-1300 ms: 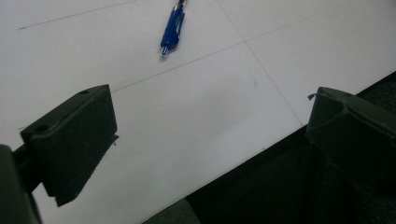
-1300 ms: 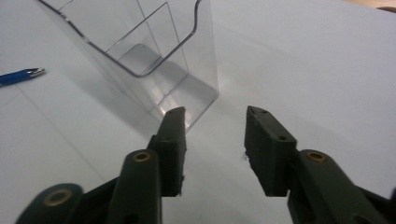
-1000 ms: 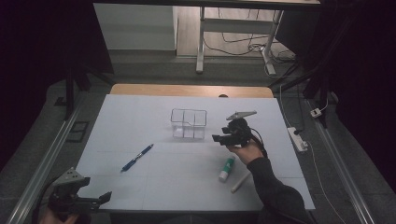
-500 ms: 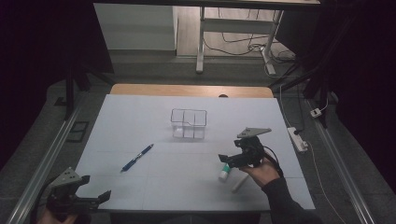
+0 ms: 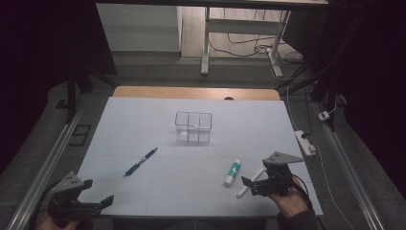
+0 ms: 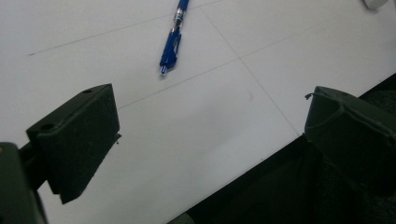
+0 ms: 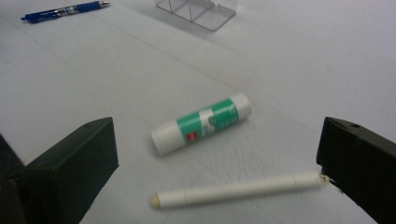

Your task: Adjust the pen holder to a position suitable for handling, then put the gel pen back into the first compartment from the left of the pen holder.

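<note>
**Clear organiser empty; both grippers open**

The clear organiser stands upright near the middle of the white table, divided into compartments. No item can be made out in any of them.

The right gripper is low over the near right part of the table. Its jaws have just been opening and now stand wide apart, with nothing held. In the right gripper view, the white stick lies flat between the jaws, one end very close to the right-hand jaw; contact cannot be told. The glue stick lies just beyond it, apart from it and untouched.

The left gripper sits at the near left edge, jaws wide open and empty. The blue pen lies well ahead of it on the table, left of the glue stick.
</note>
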